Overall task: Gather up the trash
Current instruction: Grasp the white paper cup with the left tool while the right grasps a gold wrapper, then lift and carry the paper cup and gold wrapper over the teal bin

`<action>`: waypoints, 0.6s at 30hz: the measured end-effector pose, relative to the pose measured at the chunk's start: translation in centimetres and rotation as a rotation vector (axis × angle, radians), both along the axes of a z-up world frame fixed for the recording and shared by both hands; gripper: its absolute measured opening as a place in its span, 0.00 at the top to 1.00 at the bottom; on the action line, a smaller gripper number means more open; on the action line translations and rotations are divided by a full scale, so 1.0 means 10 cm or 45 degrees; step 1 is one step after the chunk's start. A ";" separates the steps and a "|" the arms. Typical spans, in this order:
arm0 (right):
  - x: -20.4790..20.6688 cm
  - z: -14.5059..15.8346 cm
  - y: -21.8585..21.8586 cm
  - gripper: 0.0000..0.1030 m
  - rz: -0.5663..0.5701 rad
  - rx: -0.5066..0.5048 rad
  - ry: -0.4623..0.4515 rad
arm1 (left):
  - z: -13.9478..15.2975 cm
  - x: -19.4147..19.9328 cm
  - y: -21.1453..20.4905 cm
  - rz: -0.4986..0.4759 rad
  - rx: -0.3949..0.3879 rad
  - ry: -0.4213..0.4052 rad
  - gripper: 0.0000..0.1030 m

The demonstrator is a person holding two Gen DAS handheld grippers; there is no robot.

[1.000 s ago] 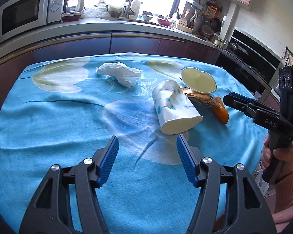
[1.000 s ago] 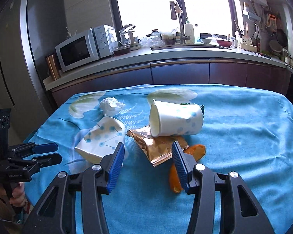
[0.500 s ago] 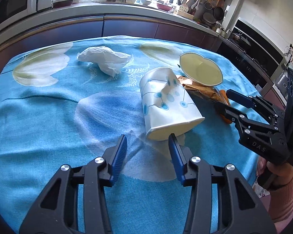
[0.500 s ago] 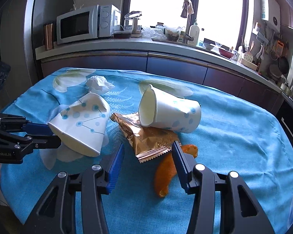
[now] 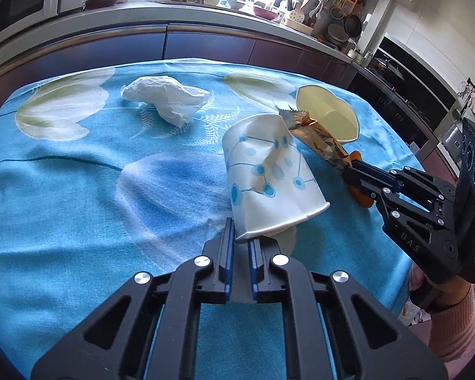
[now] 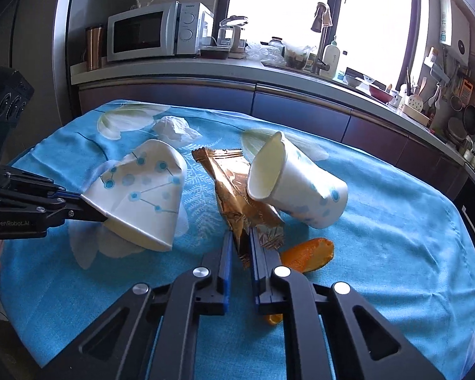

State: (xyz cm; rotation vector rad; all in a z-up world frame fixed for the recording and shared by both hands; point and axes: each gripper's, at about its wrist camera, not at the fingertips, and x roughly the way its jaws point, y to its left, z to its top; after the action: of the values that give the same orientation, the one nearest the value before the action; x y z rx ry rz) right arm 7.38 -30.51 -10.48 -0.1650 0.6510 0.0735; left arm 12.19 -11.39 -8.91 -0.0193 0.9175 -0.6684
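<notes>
A crumpled white paper cup with blue dots [image 5: 269,171] [image 6: 142,190] lies on its side on the blue tablecloth [image 5: 79,190]. My left gripper [image 5: 240,231] [image 6: 88,204] is closing, its pads pinching the cup's rim. A gold snack wrapper [image 6: 234,183] [image 5: 316,139] lies beside it, and my right gripper [image 6: 239,237] [image 5: 348,166] is closing with its pads pressed on the wrapper's near end. A second paper cup [image 6: 300,186] [image 5: 329,117] rests tilted on the wrapper's far part. Orange peel [image 6: 307,250] lies just right of the right gripper. A crumpled tissue [image 5: 167,98] [image 6: 174,126] sits farther back.
A dark kitchen counter [image 6: 269,76] runs behind the table, carrying a microwave [image 6: 158,31], a tap and dishes. An oven front [image 5: 405,95] stands to the right. The tablecloth's front edge [image 6: 31,332] is near me. A pink sleeve [image 5: 459,323] holds the right gripper.
Both grippers have gone from wide open to pinched: the left on the crumpled cup's rim, the right on the wrapper's end. The left moved forward and down to the cup.
</notes>
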 end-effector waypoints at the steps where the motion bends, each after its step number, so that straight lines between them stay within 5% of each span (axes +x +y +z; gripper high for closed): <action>1: -0.01 0.02 0.01 0.92 0.009 0.013 -0.005 | 0.01 -0.01 0.03 0.002 -0.005 -0.005 0.93; 18: -0.05 0.21 0.26 0.93 0.182 0.281 -0.028 | 0.26 -0.23 0.63 0.138 -0.054 -0.087 0.95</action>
State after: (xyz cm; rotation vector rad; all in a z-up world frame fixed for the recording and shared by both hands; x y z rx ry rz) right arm 6.90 -27.86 -8.37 0.0008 0.6039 0.2793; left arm 9.89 -5.04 -6.27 -0.0827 0.8305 -0.5845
